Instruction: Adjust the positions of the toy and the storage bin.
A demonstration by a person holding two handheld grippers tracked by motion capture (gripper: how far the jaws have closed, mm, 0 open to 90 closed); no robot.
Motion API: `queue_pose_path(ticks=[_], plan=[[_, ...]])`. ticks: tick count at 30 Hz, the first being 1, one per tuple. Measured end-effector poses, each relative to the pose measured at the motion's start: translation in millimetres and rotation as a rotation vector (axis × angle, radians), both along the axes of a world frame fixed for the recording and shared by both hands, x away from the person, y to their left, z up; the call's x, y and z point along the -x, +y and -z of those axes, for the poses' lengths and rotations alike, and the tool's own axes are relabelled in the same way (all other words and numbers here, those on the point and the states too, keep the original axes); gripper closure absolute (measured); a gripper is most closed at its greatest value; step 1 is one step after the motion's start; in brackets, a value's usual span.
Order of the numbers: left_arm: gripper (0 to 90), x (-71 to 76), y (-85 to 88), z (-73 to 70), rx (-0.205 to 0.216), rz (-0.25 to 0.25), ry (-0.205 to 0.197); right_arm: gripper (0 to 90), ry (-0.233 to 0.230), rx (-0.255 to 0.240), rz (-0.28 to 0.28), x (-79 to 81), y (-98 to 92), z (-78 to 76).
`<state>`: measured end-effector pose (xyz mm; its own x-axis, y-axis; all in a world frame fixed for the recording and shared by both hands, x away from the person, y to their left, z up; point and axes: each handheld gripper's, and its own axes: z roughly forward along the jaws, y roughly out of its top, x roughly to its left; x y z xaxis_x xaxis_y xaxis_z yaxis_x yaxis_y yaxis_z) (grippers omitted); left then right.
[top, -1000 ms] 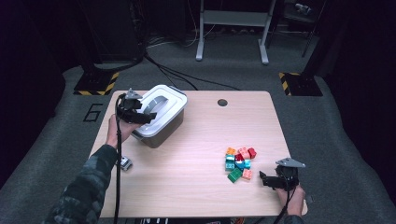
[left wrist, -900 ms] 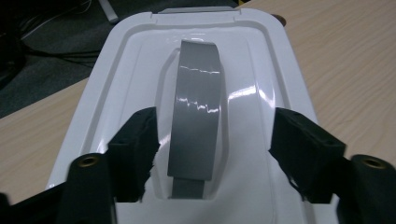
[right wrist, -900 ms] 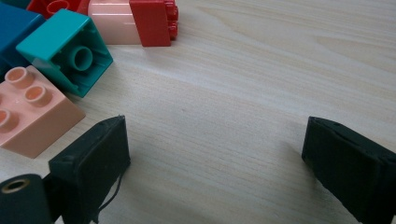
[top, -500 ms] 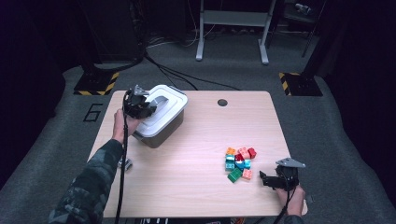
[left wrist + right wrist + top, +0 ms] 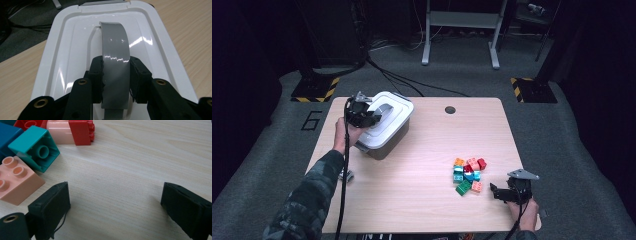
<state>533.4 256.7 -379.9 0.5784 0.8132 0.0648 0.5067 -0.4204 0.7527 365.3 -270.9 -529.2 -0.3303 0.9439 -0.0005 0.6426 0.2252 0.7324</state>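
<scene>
A white-lidded grey box (image 5: 388,131) stands at the table's far left. My left gripper (image 5: 362,112) rests on top of it. In the left gripper view the left gripper (image 5: 116,67) is shut on the grey arched handle (image 5: 114,42) of the white lid (image 5: 67,50), with a pad pressing on each side. A pile of several coloured bricks (image 5: 468,174) lies at the near right. My right gripper (image 5: 501,193) sits just right of the pile, low over the table. In the right gripper view the right gripper (image 5: 115,202) stands open over bare wood, beside a pink brick (image 5: 15,180) and a teal brick (image 5: 35,147).
A small grey item (image 5: 346,175) lies at the left edge of the wooden table (image 5: 422,205). A round hole (image 5: 450,109) sits near the far edge. A red brick (image 5: 81,131) lies beyond the right gripper's jaws. Cables and stand feet are on the floor behind.
My left gripper has shifted slightly further over the box lid and settled on its handle. The right hand and the bricks have not moved.
</scene>
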Motion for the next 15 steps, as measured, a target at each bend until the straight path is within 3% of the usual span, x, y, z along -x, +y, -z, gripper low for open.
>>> queue_pose_path(ticks=[8,15], plan=[[67.2,1.0,-4.1,-0.1,0.035,0.006,0.030,7.9,0.000,0.000,0.001,0.1,0.0,0.0],[67.4,3.4,-17.9,1.5,0.079,0.019,0.042,8.1,-0.003,0.002,-0.001,-0.1,-0.3,0.0]])
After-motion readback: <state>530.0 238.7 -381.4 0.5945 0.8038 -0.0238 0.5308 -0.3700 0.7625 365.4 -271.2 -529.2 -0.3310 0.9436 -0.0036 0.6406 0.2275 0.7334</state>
